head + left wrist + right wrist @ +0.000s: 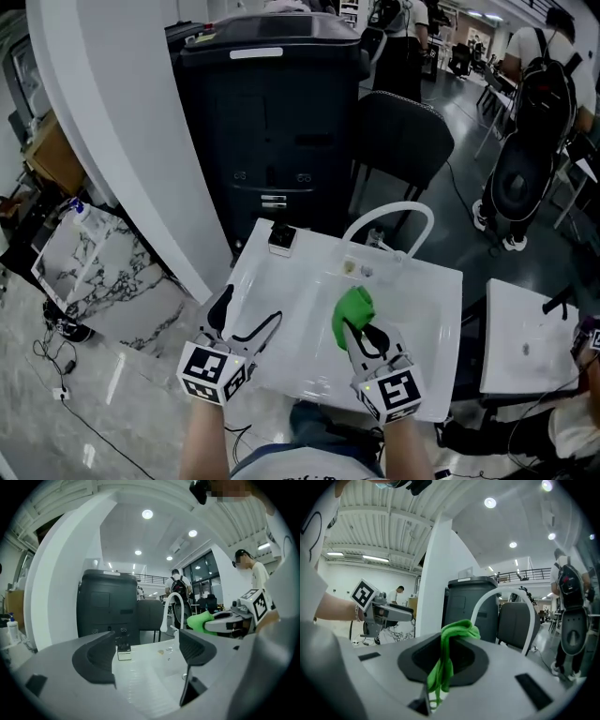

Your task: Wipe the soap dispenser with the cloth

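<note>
Your L gripper (246, 319) is over the near-left edge of the sink (427, 281). Its fingers are spread wide w/ nothing btwn them. In the left gripper view (145, 653) only bare sink (150, 677) shows btwn the two dark pads.

The soap dispenser (281, 238) is a small white box w/ a black top. It stands upright on the sink's back-left corner, well apart from both grippers. From the L gripper it shows straight ahead, far side of the sink (123, 651).

Your R gripper (361, 336) is over the sink's near-middle. Its fingers are pressed together, pinching the green cloth (353, 314). In the right gripper view (443, 660) the cloth (451, 634) bunches up above the tips and a strip hangs down btwn the pads. Whether it touches the sink surface I can't tell. From the L side, the cloth (201, 620) pokes out ahead of the R gripper (234, 620). The L gripper (384, 613) shows in the right gripper view too, level w/ the other.

The white arched faucet (394, 208) rises from the sink's back edge, right of the dispenser (167, 607) (502, 591). Behind the sink are a dark bin (267, 112) and a dark chair (398, 141). A white pillar (122, 122) is off the sink's back-left.
</note>
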`<control>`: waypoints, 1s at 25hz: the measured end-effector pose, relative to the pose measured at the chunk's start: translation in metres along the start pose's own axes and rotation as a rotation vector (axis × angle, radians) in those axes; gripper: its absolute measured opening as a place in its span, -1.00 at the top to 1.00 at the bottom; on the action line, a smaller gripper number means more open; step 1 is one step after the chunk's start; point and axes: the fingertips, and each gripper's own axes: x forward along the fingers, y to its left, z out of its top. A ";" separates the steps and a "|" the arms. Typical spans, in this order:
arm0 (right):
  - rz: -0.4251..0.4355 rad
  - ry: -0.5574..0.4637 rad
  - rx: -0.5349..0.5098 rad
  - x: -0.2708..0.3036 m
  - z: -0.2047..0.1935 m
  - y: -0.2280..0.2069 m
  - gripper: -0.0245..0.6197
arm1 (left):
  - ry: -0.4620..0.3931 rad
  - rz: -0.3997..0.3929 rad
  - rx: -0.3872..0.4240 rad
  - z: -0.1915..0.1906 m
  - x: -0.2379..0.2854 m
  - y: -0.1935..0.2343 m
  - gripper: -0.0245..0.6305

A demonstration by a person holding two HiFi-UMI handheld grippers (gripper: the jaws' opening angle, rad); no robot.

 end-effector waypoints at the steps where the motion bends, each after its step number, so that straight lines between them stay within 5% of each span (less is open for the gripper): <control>1: 0.001 0.011 0.003 0.007 -0.003 -0.006 0.78 | 0.014 -0.005 -0.010 -0.003 0.012 0.005 -0.32; 6: 0.009 0.063 0.019 0.031 -0.017 -0.030 0.78 | 0.049 -0.005 -0.018 -0.014 0.060 0.026 -0.34; 12: 0.000 0.125 0.036 0.047 -0.042 -0.043 0.78 | -0.092 0.003 0.020 -0.012 0.089 0.046 -0.33; 25: -0.107 0.215 0.141 0.067 -0.075 -0.047 0.78 | 0.043 -0.140 -0.034 -0.077 0.177 0.089 -0.30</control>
